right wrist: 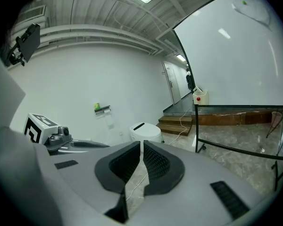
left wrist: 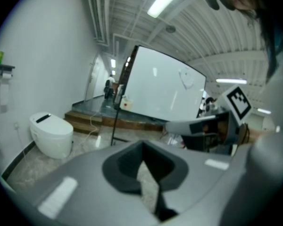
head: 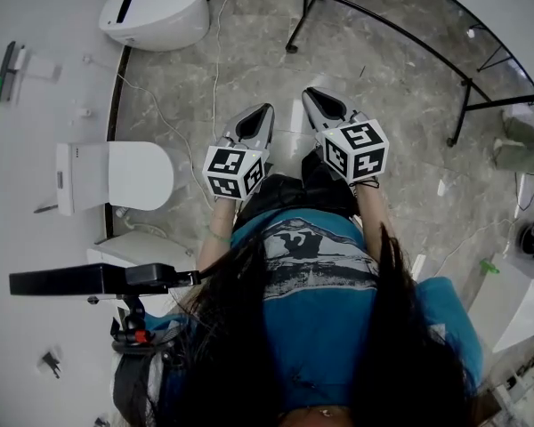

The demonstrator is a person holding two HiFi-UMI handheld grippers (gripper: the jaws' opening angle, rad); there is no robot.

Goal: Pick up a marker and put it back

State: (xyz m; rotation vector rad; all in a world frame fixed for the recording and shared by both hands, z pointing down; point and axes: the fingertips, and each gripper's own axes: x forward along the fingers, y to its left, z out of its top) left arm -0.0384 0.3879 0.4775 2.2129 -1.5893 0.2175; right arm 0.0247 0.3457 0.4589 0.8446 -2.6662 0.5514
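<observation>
No marker shows in any view. I hold both grippers in front of my body, above the marble floor. The left gripper [head: 256, 114] is shut, its dark pads meeting at the tip [left wrist: 142, 147] with nothing between them. Beside it, the right gripper [head: 316, 96] is also shut and empty [right wrist: 142, 145]. A large whiteboard [left wrist: 165, 88] [right wrist: 236, 55] stands ahead on a black tube frame [head: 383, 25]. In the left gripper view the right gripper's marker cube [left wrist: 238, 101] shows at the right.
A white toilet [head: 156, 12] [left wrist: 49, 135] [right wrist: 145, 132] stands by the left wall. A white cable [head: 215, 69] runs across the floor. Wooden steps [left wrist: 89, 121] lie behind the board. A white box with a red button [right wrist: 200, 97] sits near the frame.
</observation>
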